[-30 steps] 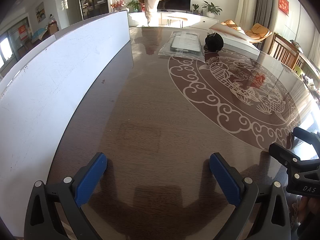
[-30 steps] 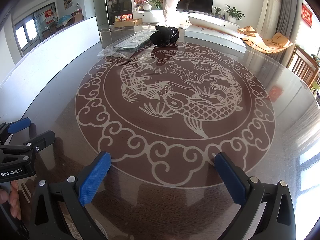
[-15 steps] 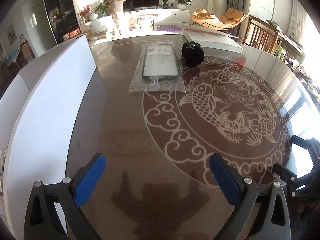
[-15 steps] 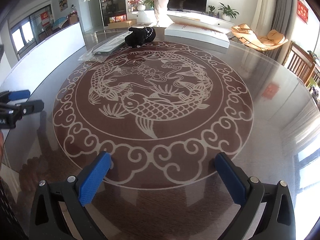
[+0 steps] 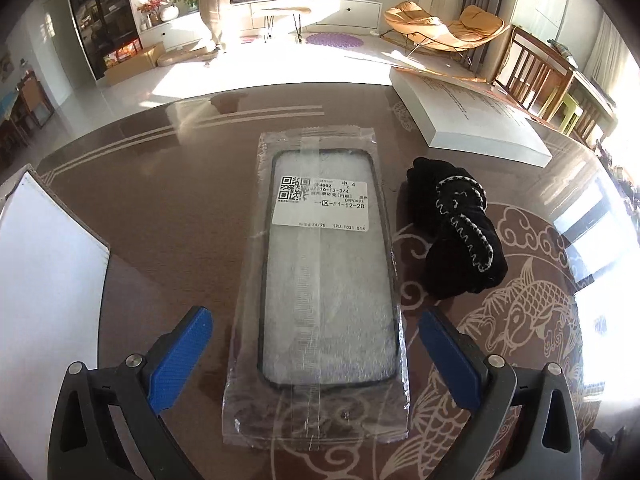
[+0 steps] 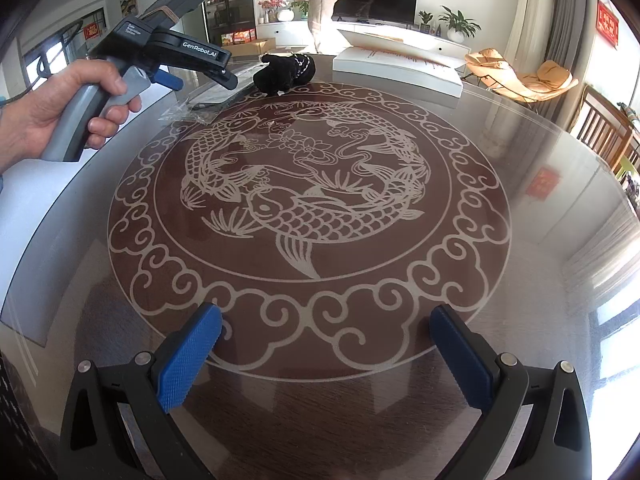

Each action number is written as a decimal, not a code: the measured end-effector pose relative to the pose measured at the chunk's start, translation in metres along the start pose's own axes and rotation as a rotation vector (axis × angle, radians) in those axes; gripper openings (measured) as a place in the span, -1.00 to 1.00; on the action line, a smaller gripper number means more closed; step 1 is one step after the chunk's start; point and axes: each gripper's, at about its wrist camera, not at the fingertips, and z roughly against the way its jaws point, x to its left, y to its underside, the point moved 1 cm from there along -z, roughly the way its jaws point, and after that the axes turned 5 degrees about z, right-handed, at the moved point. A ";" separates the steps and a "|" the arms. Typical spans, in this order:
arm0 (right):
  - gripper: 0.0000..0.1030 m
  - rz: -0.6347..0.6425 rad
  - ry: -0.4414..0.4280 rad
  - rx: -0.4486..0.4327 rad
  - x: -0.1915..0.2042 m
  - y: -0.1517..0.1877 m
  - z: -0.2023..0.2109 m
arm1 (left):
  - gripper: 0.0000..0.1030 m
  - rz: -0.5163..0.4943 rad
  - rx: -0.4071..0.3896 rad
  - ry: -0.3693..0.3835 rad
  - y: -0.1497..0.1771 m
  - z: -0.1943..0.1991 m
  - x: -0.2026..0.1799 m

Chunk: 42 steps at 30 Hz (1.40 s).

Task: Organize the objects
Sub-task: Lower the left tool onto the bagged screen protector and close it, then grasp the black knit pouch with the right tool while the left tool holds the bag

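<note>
A round dark-brown table under a glossy glass top (image 6: 520, 280) fills both views, its middle etched with a pale koi-and-lotus medallion (image 6: 304, 200) ringed by cloud scrolls. Sunlight glares across the far rim and the pale tiled floor beyond. On the table's far side lies a black-framed phone case sealed in a clear plastic bag (image 5: 320, 280) with a white QR-code label, flat and lengthwise in front of the left gripper (image 5: 316, 344), whose blue-padded jaws stand wide apart on either side of the bag's near end, gripping nothing. Just to the right of the bag sits a bundled black cloth with white stitching (image 5: 456, 236), close to it but apart. Behind it rests a thick white flat box (image 5: 472, 120); a white board (image 5: 48, 280) stands at the left edge. The right gripper (image 6: 324, 356) hovers released over the medallion's near border, empty. The person's left hand (image 6: 52, 120) clasps the other tool's grey handle. The room behind holds a television, white cabinet, potted plants, an orange lounge chair and wooden chairs.
</note>
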 end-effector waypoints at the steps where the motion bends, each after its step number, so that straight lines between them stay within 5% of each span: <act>1: 1.00 0.000 0.000 0.000 0.000 0.000 0.000 | 1.00 0.015 0.006 -0.004 -0.003 -0.007 0.000; 3: 1.00 0.000 0.000 0.000 0.000 0.000 0.000 | 1.00 0.012 -0.001 -0.061 -0.007 -0.020 -0.004; 6: 1.00 0.000 -0.001 0.000 -0.001 0.000 0.000 | 1.00 -0.001 -0.026 -0.043 -0.007 -0.022 -0.004; 8: 1.00 0.000 -0.001 0.000 -0.001 -0.001 0.000 | 0.47 0.010 -0.094 -0.053 0.002 -0.012 0.000; 10: 1.00 0.000 -0.001 0.000 -0.001 -0.001 0.000 | 0.46 0.035 -0.102 -0.072 0.019 -0.004 0.006; 23: 1.00 0.000 -0.001 0.000 -0.001 -0.001 -0.001 | 0.47 0.172 -0.180 -0.156 0.220 0.100 0.020; 42: 1.00 0.002 0.000 0.001 -0.001 -0.001 -0.001 | 0.47 0.185 -0.180 -0.160 0.226 0.101 0.019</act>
